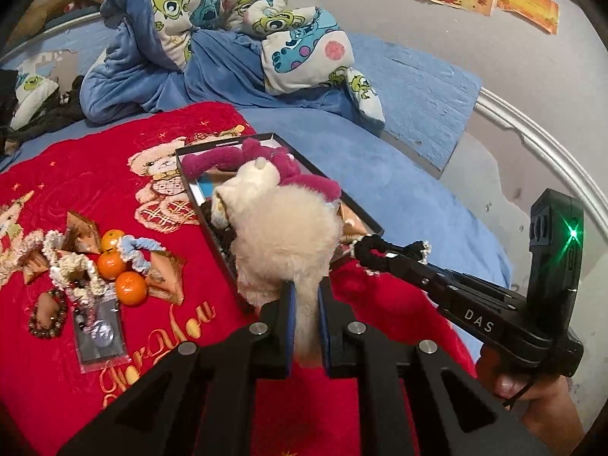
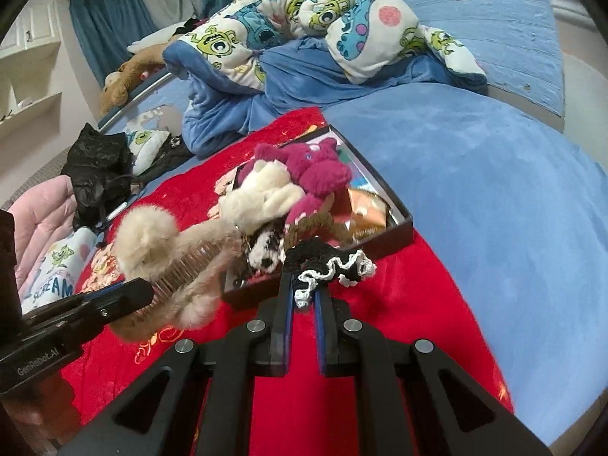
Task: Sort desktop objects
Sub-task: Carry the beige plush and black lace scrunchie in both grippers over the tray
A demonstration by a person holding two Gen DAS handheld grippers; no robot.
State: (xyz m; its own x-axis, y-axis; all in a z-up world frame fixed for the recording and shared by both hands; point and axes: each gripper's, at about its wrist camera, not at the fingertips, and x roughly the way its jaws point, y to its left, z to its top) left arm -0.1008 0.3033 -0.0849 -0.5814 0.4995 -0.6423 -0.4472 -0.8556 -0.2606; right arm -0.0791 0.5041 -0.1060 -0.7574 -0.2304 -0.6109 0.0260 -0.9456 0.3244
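Observation:
My left gripper [image 1: 306,292] is shut on a fluffy beige hair clip [image 1: 285,228], held just above the near end of the black box [image 1: 197,205]. The right wrist view shows that clip [image 2: 152,243] with its comb teeth, in the left gripper [image 2: 144,288]. My right gripper [image 2: 304,281] is shut on a black scrunchie with white trim [image 2: 326,262], at the box's near rim [image 2: 395,235]. It also shows from the side as the right gripper [image 1: 383,256]. In the box lie a pink plush [image 2: 315,167], a cream plush [image 2: 262,193] and other small items.
On the red blanket [image 1: 95,144], left of the box, lie three oranges [image 1: 111,264], knitted scrunchies [image 1: 76,266], gold foil packets [image 1: 167,273], a bead bracelet [image 1: 47,315] and a clear packet [image 1: 100,334]. A crumpled cartoon duvet [image 1: 212,19] lies behind. Blue bedsheet [image 2: 475,190] stretches to the right.

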